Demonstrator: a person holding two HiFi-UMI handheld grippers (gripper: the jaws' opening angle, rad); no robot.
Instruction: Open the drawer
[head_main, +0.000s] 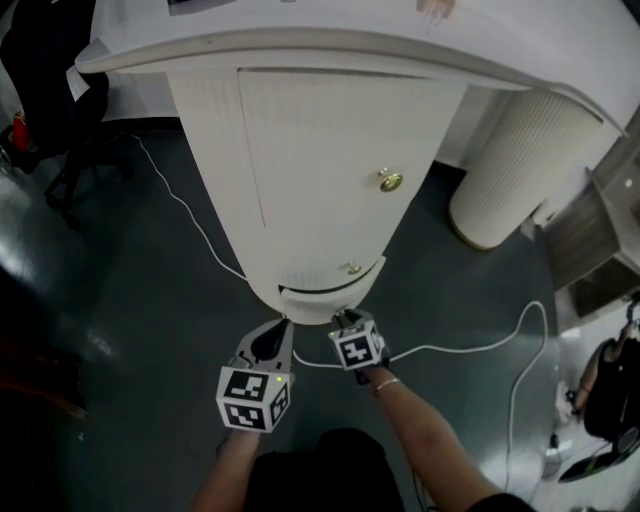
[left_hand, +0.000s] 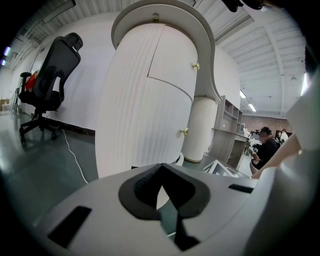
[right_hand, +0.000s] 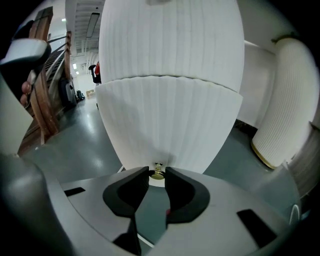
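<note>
A white ribbed cabinet stands in front of me, its door bearing a brass knob. The drawer front is its lowest panel, and a dark slit shows along that panel's top edge. My right gripper is shut on the drawer's small brass knob, with a pad against each side of it. From the head view, the right gripper sits against the cabinet's foot and hides that knob. My left gripper hangs just left of it, shut with nothing held, its tips meeting.
A white cable snakes across the dark floor on both sides of the cabinet. A ribbed white column stands to the right. A black office chair is off to the left. A person sits at a desk far right.
</note>
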